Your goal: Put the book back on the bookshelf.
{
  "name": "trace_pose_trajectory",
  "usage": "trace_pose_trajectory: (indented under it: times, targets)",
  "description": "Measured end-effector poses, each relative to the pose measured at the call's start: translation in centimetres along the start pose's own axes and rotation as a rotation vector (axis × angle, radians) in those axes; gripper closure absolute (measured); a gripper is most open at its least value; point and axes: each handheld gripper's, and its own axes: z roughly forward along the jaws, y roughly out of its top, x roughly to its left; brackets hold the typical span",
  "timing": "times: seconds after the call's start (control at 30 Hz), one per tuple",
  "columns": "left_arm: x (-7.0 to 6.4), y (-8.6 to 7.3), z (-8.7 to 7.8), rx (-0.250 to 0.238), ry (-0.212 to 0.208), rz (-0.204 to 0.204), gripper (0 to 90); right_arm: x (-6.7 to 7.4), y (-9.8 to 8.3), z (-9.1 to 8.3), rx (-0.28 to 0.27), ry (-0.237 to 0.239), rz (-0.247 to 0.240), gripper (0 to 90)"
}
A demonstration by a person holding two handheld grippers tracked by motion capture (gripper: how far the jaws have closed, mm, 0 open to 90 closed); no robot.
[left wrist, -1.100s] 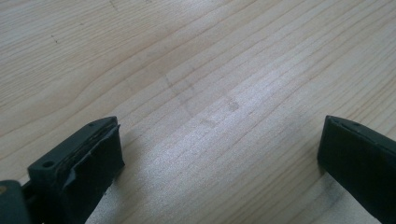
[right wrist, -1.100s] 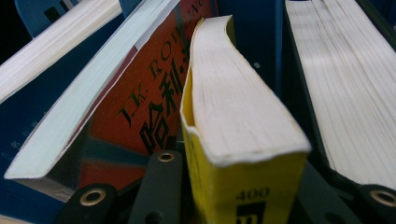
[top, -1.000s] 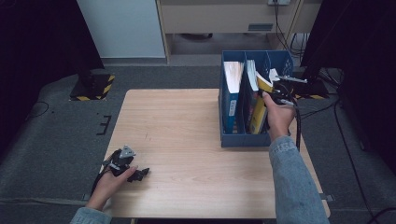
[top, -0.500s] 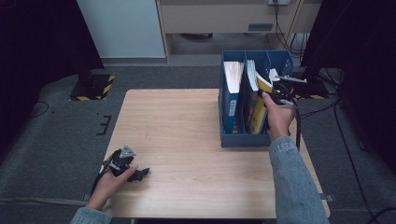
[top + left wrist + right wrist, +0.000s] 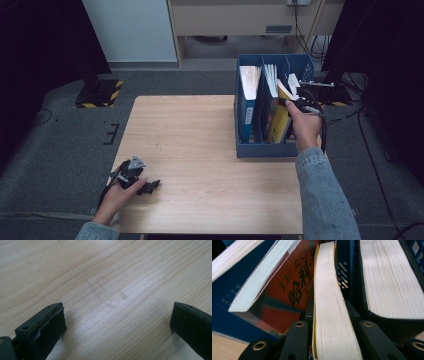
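1. R gripper (image 5: 329, 340) is clamped on a yellow-covered book (image 5: 329, 305), pages squeezed between both jaws. The book stands tilted in the blue file rack (image 5: 260, 150), in its middle slot as far as I can tell.
2. Risk: the grip is on the page edge only, so the covers could splay or the book could slip out if lifted fast.
3. Just left of the jaws leans a red book (image 5: 287, 290). Dragging the yellow one sideways could snag it or tip it.
4. The black divider wall just right of the jaws is close, and that jaw may catch on it.
5. L gripper (image 5: 117, 322) is wide open w/ nothing in it, resting on the table (image 5: 105, 277) well away, so the rack isn't braced and could slide or tip.
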Motion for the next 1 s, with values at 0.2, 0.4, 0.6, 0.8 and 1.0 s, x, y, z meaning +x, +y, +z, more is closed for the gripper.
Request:
trace_pose_trajectory:
  times: [0.2,0.4,0.6,0.8,1.0]
  targets:
    - [0.0,0.0,0.0,0.0,0.0,0.0,0.0,0.0,0.0,-0.7,0.026,0.002,0.003,71.1]
    - [0.0,0.0,0.0,0.001,0.0,-0.001,0.0,0.0,0.0,-1.2,0.048,0.024,-0.003,69.9]
    - [0.0,0.0,0.0,0.001,0.0,-0.001,0.0,0.0,-0.1,-1.5,0.057,0.016,-0.003,71.9]
    - [0.0,0.0,0.0,0.0,0.001,-0.002,0.0,0.2,0.0,-1.6,0.049,0.007,-0.006,74.3]
    - [0.0,0.0,0.0,-0.001,0.001,-0.002,0.0,0.7,0.9,-1.4,0.008,0.001,-0.023,74.6]
